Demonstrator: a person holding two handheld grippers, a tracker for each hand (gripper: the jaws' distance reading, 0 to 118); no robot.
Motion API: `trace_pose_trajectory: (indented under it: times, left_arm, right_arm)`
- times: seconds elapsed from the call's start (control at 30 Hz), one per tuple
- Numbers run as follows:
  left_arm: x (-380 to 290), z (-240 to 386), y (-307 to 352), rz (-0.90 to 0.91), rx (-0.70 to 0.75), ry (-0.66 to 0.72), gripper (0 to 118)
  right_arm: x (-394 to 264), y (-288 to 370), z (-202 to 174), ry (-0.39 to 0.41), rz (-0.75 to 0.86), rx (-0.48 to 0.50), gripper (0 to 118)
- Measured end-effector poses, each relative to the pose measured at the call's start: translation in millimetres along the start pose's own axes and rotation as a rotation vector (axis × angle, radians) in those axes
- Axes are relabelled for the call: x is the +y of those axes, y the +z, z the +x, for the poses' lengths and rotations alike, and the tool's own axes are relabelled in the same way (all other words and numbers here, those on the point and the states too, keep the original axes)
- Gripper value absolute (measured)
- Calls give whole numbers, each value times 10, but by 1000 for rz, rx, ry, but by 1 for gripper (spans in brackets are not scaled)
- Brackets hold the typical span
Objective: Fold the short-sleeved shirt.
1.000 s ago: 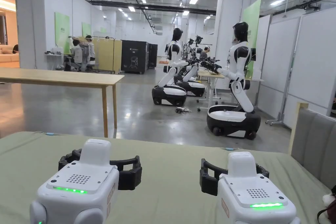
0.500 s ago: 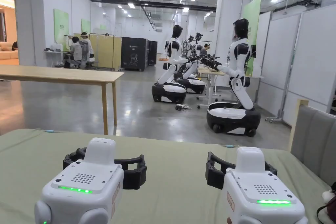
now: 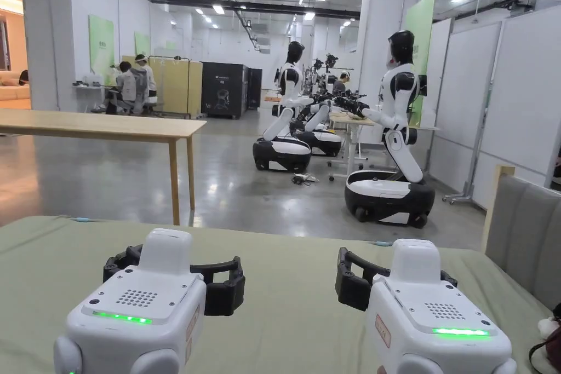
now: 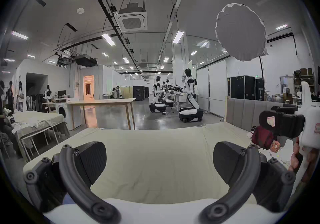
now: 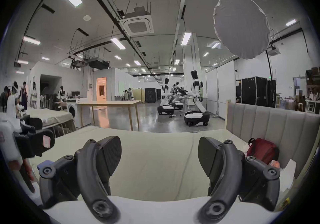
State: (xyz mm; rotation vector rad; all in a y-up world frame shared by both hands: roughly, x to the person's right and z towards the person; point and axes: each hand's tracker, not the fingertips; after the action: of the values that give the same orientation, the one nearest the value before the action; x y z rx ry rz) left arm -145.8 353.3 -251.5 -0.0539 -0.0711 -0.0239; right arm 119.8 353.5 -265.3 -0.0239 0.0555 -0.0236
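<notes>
Head view shows 2 grippers held low and level above a green-covered bed [image 3: 285, 304], side by side and well apart, both aimed at the far edge. That reads to me as a ready stance ahead of any reach, not as work in progress. Left gripper [image 4: 158, 162] has its jaws spread wide with bare sheet between them, and it grips nothing. Right gripper [image 5: 160, 156] is likewise parted wide and empty. No short-sleeved shirt lies on the stretch of bed these pictures cover, so I cannot tell where it is; folding has not started, by my judgement. A pale band runs along the bottom of both gripper views, but what it is cannot be made out. Beyond the bed stand 1 long wooden table [image 3: 109, 127] and 3 white-and-black robots [image 3: 397, 118] on wheeled bases. 1 red bag [image 5: 261, 149] rests against the grey headboard [image 5: 270, 123] on the right.
</notes>
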Motion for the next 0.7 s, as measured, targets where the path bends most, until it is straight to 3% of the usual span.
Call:
trace_pose_trajectory:
  times: [0.4, 0.7]
  left_arm:
    - [14, 20, -11, -5, 1, -2, 118]
    - [-3, 32, -30, -15, 7, 3, 118]
  right_arm:
    - [70, 17, -68, -58, -26, -117, 97]
    - [61, 16, -46, -61, -66, -144, 97]
